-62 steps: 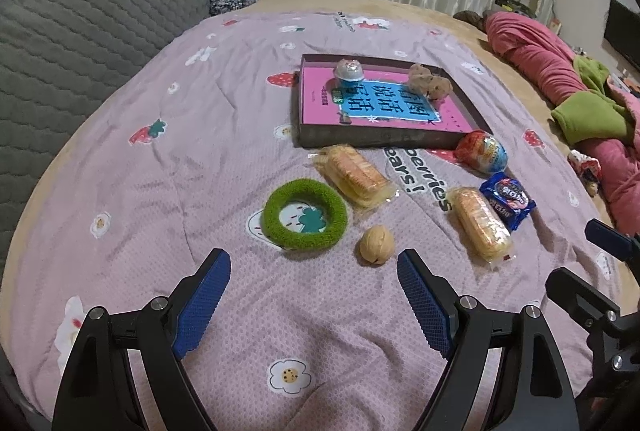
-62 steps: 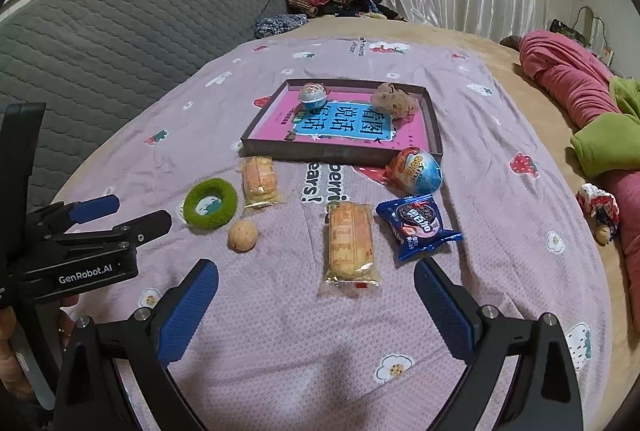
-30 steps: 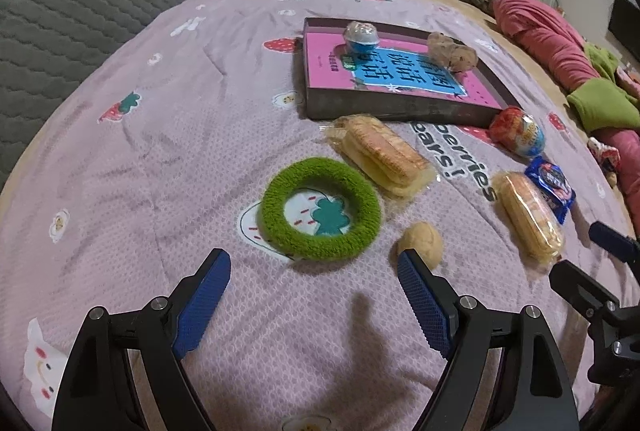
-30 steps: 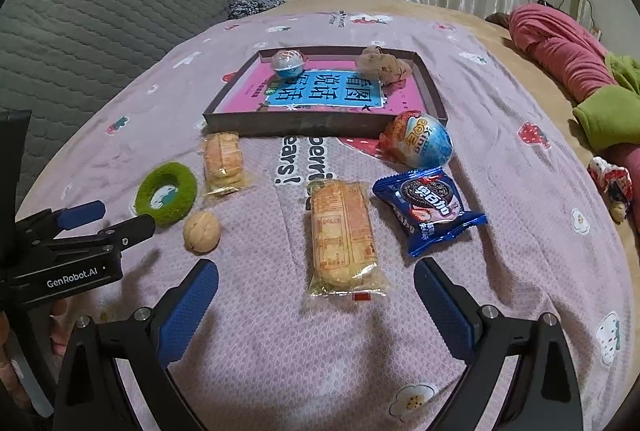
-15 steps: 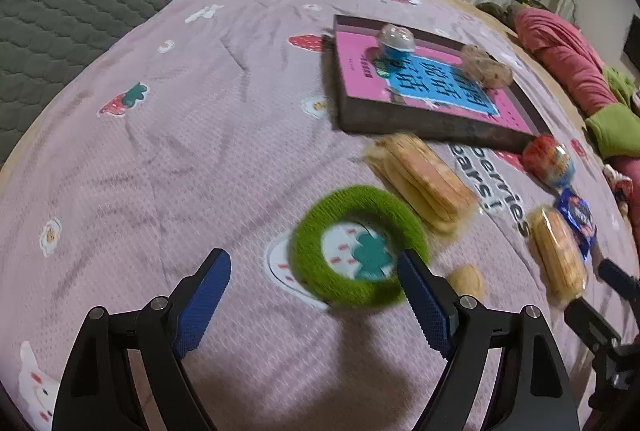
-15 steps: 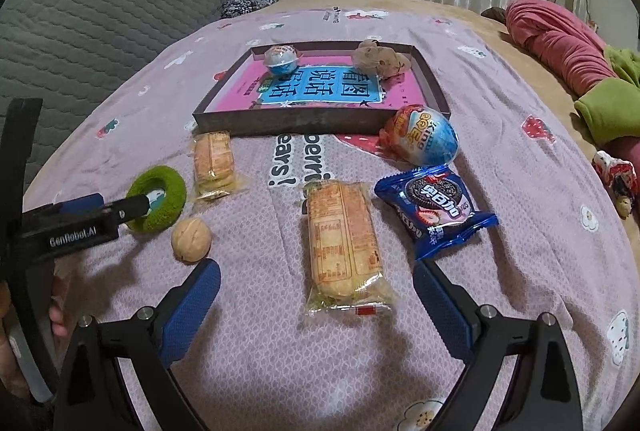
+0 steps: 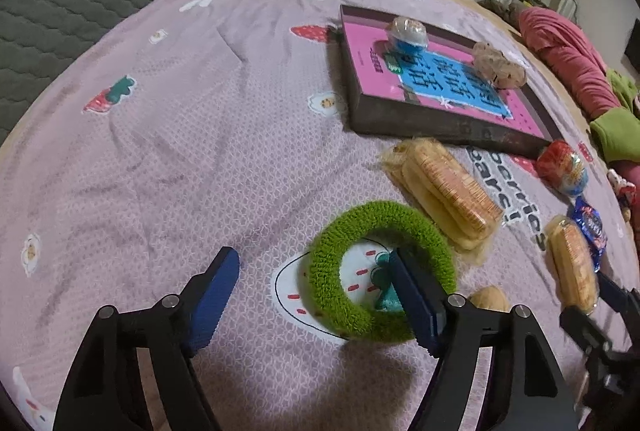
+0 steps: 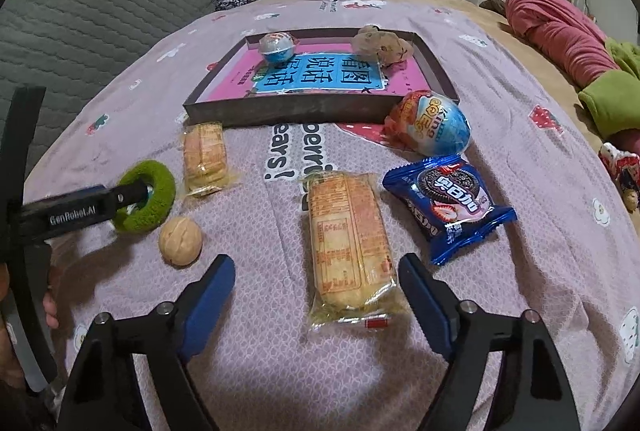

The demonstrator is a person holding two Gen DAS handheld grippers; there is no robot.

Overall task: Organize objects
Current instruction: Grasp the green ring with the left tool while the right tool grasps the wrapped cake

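A fuzzy green ring point(image 7: 380, 271) lies on the pink bedspread. My left gripper point(image 7: 316, 291) is low over it, jaws closing: the right finger point(image 7: 416, 299) stands inside the ring's hole, the left finger point(image 7: 216, 287) is well outside, and neither pad presses the ring. My right gripper point(image 8: 316, 299) straddles the near end of a long biscuit pack point(image 8: 348, 243), jaws closing, with gaps on both sides. A dark shallow box point(image 8: 288, 111) farther back holds a small foil ball point(image 8: 277, 47) and a brown plush point(image 8: 382, 43).
A walnut point(image 8: 180, 241) lies just right of the ring. A second biscuit pack point(image 8: 205, 159) lies near the box. A blue cookie packet point(image 8: 448, 207) and a foil egg point(image 8: 432, 129) lie right of the long pack. Pink and green bedding point(image 8: 560, 31) is piled far right.
My left gripper came forward and down until its right finger entered the ring's hole, and its jaws narrowed. My right gripper sank slightly toward the long biscuit pack and its jaws narrowed too.
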